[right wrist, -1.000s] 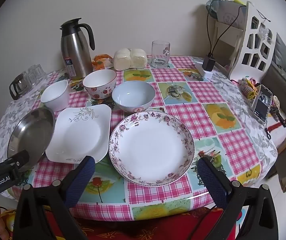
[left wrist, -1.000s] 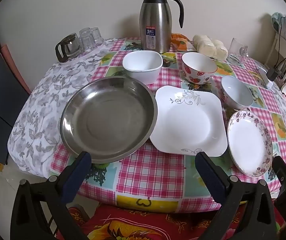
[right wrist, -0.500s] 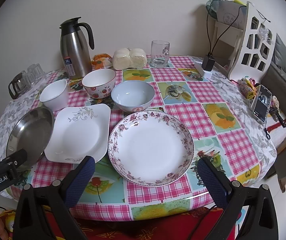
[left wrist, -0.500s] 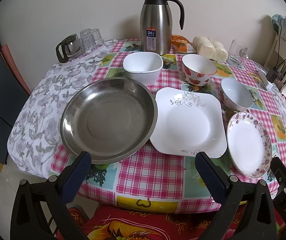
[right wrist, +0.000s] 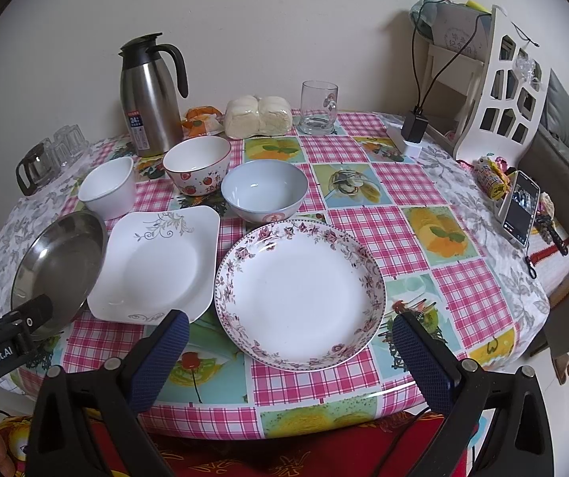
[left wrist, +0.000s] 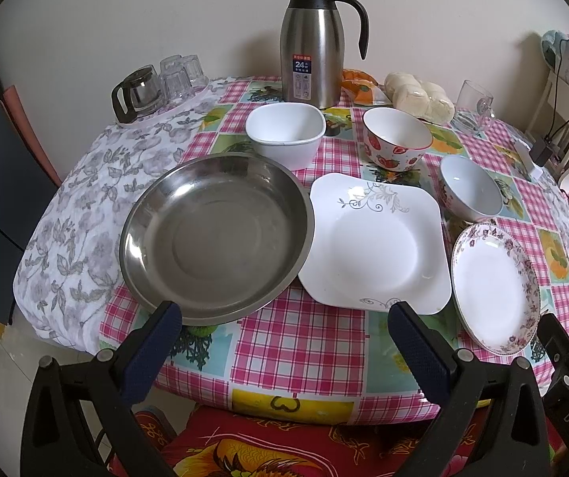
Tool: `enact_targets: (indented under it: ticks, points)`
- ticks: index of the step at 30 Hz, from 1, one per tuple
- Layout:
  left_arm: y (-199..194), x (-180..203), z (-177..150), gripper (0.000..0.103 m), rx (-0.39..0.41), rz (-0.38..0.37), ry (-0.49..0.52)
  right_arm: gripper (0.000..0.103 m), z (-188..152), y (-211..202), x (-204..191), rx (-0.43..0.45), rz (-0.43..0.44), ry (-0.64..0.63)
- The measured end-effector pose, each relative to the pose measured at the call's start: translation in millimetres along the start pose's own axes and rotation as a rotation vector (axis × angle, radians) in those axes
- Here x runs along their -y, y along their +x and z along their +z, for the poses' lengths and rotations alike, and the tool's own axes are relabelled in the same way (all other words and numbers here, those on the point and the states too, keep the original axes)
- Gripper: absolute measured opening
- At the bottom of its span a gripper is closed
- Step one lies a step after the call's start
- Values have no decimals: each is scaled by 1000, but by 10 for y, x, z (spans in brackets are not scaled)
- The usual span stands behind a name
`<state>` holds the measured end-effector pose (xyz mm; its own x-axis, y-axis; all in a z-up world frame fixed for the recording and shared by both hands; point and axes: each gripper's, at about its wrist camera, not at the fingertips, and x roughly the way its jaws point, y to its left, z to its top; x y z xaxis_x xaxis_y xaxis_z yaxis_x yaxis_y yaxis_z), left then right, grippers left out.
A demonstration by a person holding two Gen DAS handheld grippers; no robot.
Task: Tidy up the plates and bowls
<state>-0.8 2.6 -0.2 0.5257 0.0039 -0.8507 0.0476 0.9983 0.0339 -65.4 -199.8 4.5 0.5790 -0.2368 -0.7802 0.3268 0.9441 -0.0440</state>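
Note:
A steel pan (left wrist: pixel 214 238) lies at the table's front left, a white square plate (left wrist: pixel 375 242) beside it, and a floral round plate (right wrist: pixel 300 292) right of that. Behind them stand a white square bowl (left wrist: pixel 284 133), a strawberry bowl (left wrist: pixel 397 143) and a pale blue bowl (right wrist: pixel 264 190). My left gripper (left wrist: pixel 284 318) is open and empty at the table's front edge, between pan and square plate. My right gripper (right wrist: pixel 290 330) is open and empty, with the floral plate's near rim between its fingers.
A steel thermos jug (left wrist: pixel 314 43), wrapped buns (right wrist: pixel 258 117), a glass mug (right wrist: pixel 318 107) and small glasses (left wrist: pixel 177 75) with a small glass pot stand at the back. A phone (right wrist: pixel 521 208), a charger and a white rack (right wrist: pixel 503 87) are at the right. A red cushion lies below the table edge.
Both grippers have eased slightly forward toward the table; the dishes have not moved.

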Motion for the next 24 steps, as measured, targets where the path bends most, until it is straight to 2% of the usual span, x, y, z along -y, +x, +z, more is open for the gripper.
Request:
enact_targets:
  ticks: [24]
  points:
    - [13, -16, -5, 103, -4, -2, -10, 103, -5, -5, 16, 1, -4, 0]
